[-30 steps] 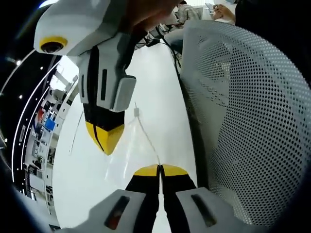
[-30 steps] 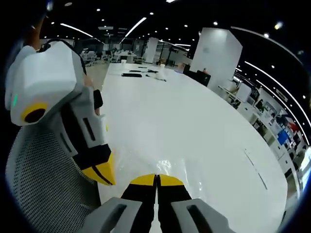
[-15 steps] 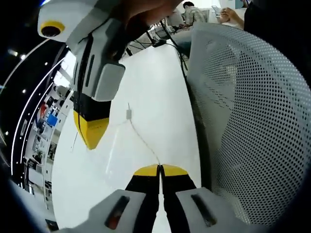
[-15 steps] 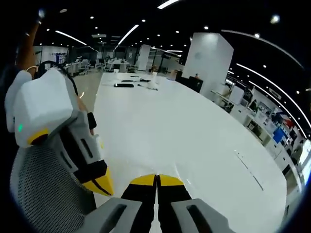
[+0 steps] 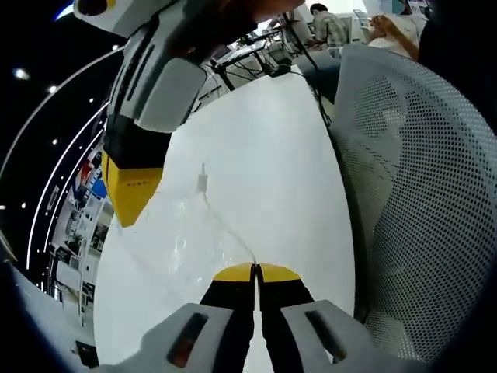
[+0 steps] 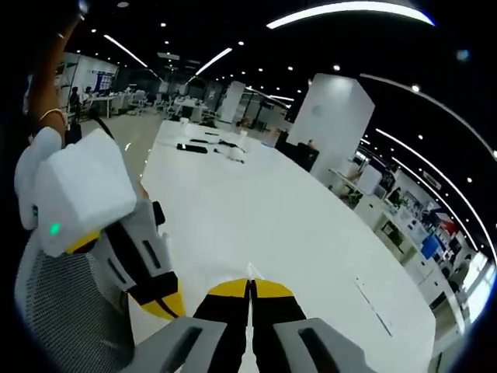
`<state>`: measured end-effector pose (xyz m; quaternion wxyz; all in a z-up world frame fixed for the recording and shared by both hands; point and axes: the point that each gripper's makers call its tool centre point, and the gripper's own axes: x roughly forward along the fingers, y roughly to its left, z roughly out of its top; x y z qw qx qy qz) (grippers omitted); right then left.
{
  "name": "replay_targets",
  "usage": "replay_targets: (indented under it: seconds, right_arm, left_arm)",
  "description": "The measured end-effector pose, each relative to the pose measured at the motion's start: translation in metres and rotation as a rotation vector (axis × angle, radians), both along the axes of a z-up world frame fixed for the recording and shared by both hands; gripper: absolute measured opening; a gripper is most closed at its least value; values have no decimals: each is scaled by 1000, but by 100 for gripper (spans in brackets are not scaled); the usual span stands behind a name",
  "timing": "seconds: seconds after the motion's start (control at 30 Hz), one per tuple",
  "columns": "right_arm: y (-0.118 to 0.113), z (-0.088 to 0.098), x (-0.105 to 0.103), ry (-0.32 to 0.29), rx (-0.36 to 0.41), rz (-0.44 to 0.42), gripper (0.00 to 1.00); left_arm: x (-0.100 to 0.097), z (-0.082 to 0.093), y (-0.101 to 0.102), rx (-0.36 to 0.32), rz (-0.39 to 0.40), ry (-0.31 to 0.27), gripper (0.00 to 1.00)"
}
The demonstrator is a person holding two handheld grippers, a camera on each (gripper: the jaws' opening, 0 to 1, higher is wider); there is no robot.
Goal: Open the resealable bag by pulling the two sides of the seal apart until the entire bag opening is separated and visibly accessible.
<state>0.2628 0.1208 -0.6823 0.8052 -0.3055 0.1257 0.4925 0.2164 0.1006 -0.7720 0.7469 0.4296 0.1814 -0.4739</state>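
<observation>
A clear resealable bag (image 5: 182,233) hangs stretched above the white table (image 5: 264,148). Its seal strip (image 5: 225,229) runs from a small white tab (image 5: 203,180) down to my left gripper (image 5: 254,273), which is shut on the bag's edge. My right gripper (image 5: 128,190) comes in from the upper left, its yellow fingertips closed on the bag's other side. In the right gripper view, my right gripper (image 6: 250,289) is shut with a sliver of clear plastic (image 6: 250,270) between the tips. The left gripper (image 6: 163,299) sits close by at lower left.
A white mesh office chair (image 5: 419,202) stands right beside the table edge, also seen as the mesh chair (image 6: 70,318). Small dark items (image 6: 203,148) lie at the table's far end. People sit at desks (image 5: 326,23) in the background. A person's raised arm (image 6: 48,85) shows.
The right gripper has drawn up and away from the left one. The film between them is stretched wider. Both views have tilted upward.
</observation>
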Motion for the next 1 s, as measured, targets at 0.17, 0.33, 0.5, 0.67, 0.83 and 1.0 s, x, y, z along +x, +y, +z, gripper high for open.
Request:
replay_targets:
  seconds: [0.17,0.33,0.5,0.67,0.83,1.0]
  right_arm:
    - [1,-8,-4,-7,-25,17,0]
    - [-4,-25,-14,38,-44,22,0]
    - [-9,-51,-30,91,-81,36,0]
    - [-12,-71,-41,126,-115,36,0]
    - [-14,-87,-47,124,-160,63,0]
    - [-19,-97,-44,117,-199,80,0]
  left_arm:
    - [1,-1,-1,-8,8,11,0]
    - [-15,-10,-5,-7,-26,64,0]
    - [-35,-24,-9,6,-54,111,0]
    - [-43,-28,-11,-25,-36,170,0]
    - [-46,-33,-12,-19,-31,207,0]
    - [-46,-33,-12,-46,-11,248,0]
